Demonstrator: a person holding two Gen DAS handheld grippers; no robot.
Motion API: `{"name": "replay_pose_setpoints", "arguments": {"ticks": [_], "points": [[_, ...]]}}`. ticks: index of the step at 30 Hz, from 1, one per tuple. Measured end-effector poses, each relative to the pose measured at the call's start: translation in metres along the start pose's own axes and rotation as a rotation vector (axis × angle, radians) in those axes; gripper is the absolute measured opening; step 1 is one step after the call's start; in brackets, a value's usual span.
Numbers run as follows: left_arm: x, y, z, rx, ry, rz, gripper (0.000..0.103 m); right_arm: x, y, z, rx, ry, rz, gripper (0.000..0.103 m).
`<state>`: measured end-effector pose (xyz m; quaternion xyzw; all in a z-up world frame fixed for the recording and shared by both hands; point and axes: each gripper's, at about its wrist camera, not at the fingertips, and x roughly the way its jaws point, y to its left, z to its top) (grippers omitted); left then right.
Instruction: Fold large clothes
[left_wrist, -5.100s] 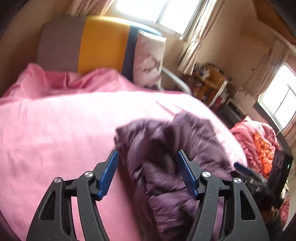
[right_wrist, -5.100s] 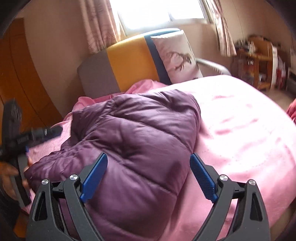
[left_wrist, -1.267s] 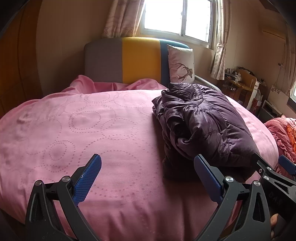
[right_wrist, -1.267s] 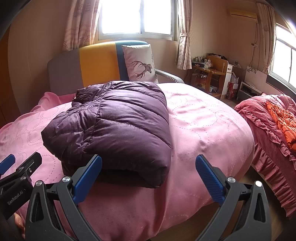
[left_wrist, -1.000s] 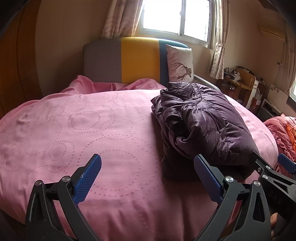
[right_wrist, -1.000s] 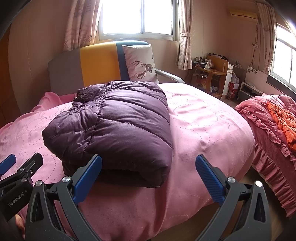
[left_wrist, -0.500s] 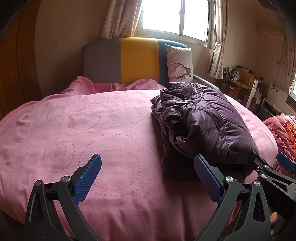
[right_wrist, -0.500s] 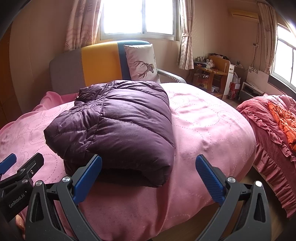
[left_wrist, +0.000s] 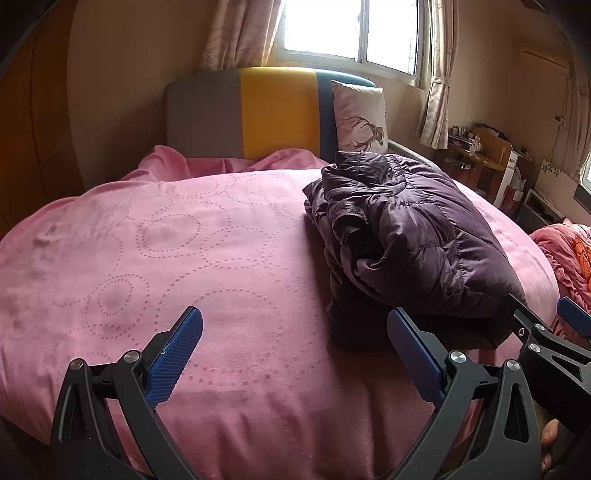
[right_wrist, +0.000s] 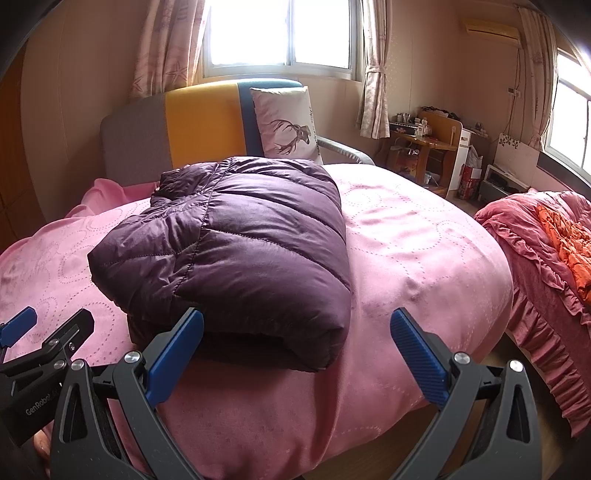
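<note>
A dark purple puffer jacket (left_wrist: 406, 236) lies folded in a thick bundle on the pink bed (left_wrist: 184, 258); it also shows in the right wrist view (right_wrist: 240, 243). My left gripper (left_wrist: 295, 354) is open and empty, held back over the bed's near edge, left of the jacket. My right gripper (right_wrist: 295, 350) is open and empty, just in front of the jacket's near fold, not touching it. The right gripper also shows at the right edge of the left wrist view (left_wrist: 546, 343), and the left gripper at the left edge of the right wrist view (right_wrist: 40, 347).
A grey, yellow and blue headboard (right_wrist: 199, 125) and a deer-print pillow (right_wrist: 286, 122) stand at the bed's far end. A second bed with red-pink and orange bedding (right_wrist: 554, 251) is to the right. A wooden desk (right_wrist: 424, 147) with clutter stands by the wall.
Five seconds ago both grippers were close over the jacket. They have pulled back to the bed's near edge, and over the last second the views barely shift.
</note>
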<state>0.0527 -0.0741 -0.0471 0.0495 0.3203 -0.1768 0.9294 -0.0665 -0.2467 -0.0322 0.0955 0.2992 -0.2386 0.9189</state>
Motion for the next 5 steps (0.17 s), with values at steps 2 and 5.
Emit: {"name": "replay_pose_setpoints", "arguments": {"ticks": [2,5], "points": [[0.0002,0.0005,0.0006,0.000,-0.001,0.004,0.099,0.0010,-0.0007,-0.0004,0.004,0.005,0.003,0.101],[0.0003,0.0006,0.0001,0.000,-0.001,0.006,0.099,0.0020,-0.0006,-0.0007,0.005,0.009,0.003,0.101]]}}
